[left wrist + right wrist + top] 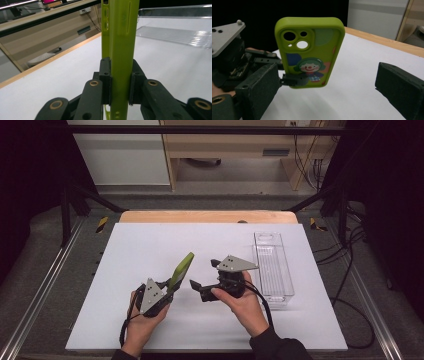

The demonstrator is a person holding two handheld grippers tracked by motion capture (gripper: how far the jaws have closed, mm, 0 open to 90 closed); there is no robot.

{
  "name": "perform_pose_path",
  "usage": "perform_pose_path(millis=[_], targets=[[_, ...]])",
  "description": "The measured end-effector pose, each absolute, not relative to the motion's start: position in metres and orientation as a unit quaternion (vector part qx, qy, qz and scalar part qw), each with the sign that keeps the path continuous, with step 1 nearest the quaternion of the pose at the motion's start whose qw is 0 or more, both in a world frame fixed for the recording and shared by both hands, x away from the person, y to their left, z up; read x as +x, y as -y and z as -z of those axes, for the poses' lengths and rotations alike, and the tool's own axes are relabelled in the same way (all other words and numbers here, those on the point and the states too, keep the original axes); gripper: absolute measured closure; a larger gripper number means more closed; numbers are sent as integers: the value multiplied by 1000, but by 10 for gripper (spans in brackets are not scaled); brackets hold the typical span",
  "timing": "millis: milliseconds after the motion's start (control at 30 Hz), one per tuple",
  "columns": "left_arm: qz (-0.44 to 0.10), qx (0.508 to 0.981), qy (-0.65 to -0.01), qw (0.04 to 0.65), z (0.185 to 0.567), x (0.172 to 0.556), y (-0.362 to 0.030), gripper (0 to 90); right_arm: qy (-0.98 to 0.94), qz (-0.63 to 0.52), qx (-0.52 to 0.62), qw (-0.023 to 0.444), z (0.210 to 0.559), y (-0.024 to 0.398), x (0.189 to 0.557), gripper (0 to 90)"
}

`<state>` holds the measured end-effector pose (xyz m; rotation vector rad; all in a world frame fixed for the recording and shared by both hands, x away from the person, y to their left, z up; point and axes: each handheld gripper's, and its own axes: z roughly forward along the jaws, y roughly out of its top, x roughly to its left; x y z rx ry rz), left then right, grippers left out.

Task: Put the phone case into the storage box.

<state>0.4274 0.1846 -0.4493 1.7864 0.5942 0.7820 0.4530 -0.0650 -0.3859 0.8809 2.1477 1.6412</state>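
left gripper (170,287): clamped on green phone case (181,269), held tilted above the table's (150,245) front-middle | right gripper (206,279): jaws wide apart, nothing between, just beside the case | clear bin (272,270): by right edge

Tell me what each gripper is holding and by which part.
Left gripper clamps the green phone case across its lower end. Right gripper is open, holding nothing.

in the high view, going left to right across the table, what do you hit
left tongs → green phone case held in them → right tongs, open → clear plastic bin
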Motion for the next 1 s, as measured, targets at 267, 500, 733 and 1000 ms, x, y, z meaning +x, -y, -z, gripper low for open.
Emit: perform_pose_path(millis=[267, 500, 733, 1000], targets=[[-267, 745, -258, 554, 450, 425, -180, 769, -728, -590, 310, 162, 395, 52, 448, 47], [-232, 739, -265, 575, 451, 425, -179, 769, -716, -604, 311, 163, 405, 41, 442, 36], [-203, 737, -270, 585, 453, 426, -178, 769, -709, -612, 313, 160, 404, 37, 447, 47], [-177, 736, -271, 594, 454, 427, -176, 769, -707, -613, 313, 160, 400, 32, 455, 40]])
